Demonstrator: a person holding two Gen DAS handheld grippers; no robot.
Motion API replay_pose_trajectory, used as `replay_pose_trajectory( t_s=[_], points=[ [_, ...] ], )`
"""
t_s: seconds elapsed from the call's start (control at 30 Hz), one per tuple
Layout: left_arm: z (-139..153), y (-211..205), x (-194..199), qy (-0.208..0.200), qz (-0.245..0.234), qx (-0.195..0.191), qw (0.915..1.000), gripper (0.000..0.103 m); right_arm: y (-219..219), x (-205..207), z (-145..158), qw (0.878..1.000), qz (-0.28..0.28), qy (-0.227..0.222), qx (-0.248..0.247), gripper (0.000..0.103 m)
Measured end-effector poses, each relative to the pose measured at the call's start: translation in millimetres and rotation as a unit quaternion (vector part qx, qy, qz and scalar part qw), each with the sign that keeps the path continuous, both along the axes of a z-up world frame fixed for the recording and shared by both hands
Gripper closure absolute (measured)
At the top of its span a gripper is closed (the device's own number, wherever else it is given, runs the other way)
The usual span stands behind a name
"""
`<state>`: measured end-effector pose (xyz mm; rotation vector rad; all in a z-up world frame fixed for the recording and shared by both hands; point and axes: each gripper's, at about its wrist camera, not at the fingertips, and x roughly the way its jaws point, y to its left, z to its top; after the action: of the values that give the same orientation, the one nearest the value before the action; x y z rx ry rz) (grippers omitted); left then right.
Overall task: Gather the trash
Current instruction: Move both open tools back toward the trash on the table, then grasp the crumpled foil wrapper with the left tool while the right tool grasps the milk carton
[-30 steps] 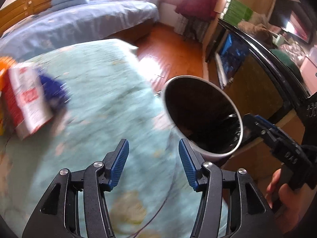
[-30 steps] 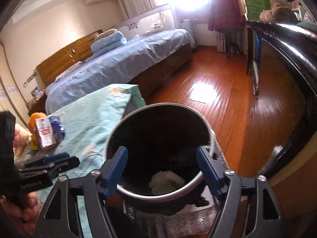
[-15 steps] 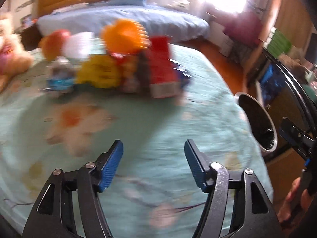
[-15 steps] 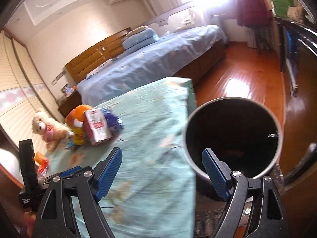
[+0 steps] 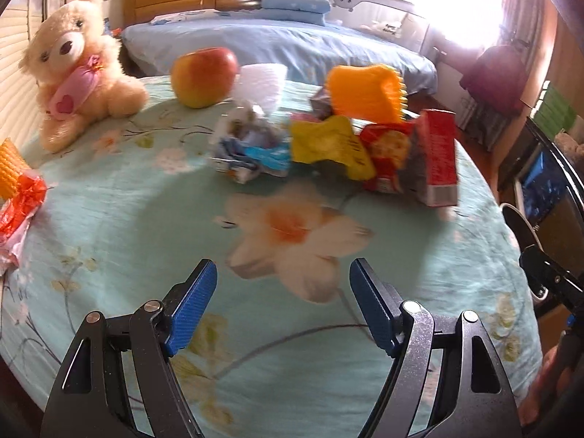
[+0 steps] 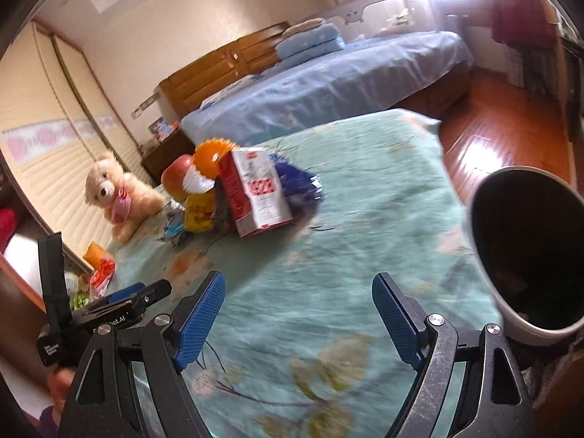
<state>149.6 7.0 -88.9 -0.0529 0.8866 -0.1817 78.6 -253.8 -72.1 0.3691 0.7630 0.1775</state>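
Note:
A pile of trash lies mid-table on the teal flowered cloth: a red and white carton, a yellow wrapper, a red snack packet and a crumpled blue-white wrapper. A round trash bin stands at the table's right edge; its rim shows in the left wrist view. My left gripper is open and empty, short of the pile. My right gripper is open and empty, left of the bin.
A teddy bear, an apple, a white cup and an orange spiky toy sit behind the pile. An orange-red wrapper lies at the left edge. A blue bed stands beyond.
Both grippers have swung left, away from the bin and toward the trash pile. The right gripper was over the bin mouth and is now over the cloth. Both stayed open.

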Motion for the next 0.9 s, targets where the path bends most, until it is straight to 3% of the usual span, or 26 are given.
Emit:
replay_pose_trajectory(
  t_s=[0.37, 0.7, 0.73, 0.77, 0.8, 0.83, 0.87, 0.9],
  points=[
    [-8.9, 27.7, 44.4, 0.012, 0.016, 0.016, 0.9997, 0.026, 28.2, 42.0, -3.8, 0.999, 0.032, 0.004, -0.015, 0.019],
    [-13.1, 27.9, 86.0, 0.007, -0.027, 0.018, 0.9994, 0.027, 45.6, 72.0, -8.4, 0.999, 0.041, 0.003, -0.032, 0.019],
    [-13.9, 27.6, 87.7, 0.008, -0.031, 0.016, 0.9994, 0.030, 46.9, 73.6, -8.4, 0.999, 0.040, 0.004, -0.035, 0.020],
    [-15.2, 26.5, 89.7, 0.011, -0.038, 0.011, 0.9992, 0.041, 47.9, 75.7, -8.3, 0.999, 0.038, 0.003, -0.037, 0.020],
    [-15.5, 25.1, 90.2, 0.013, -0.043, 0.009, 0.9990, 0.049, 47.8, 76.7, -8.3, 0.999, 0.034, 0.001, -0.041, 0.023],
    [-16.1, 23.3, 90.6, 0.014, -0.049, 0.008, 0.9987, 0.066, 48.4, 77.2, -8.3, 0.999, 0.032, 0.001, -0.044, 0.036],
    [-16.3, 21.5, 90.5, 0.014, -0.054, 0.008, 0.9984, 0.075, 48.4, 77.6, -8.9, 0.998, 0.030, 0.004, -0.047, 0.046],
    [-15.4, 20.2, 89.1, 0.010, -0.057, 0.009, 0.9983, 0.076, 47.5, 78.0, -9.9, 0.998, 0.029, 0.009, -0.046, 0.068]
  ],
)
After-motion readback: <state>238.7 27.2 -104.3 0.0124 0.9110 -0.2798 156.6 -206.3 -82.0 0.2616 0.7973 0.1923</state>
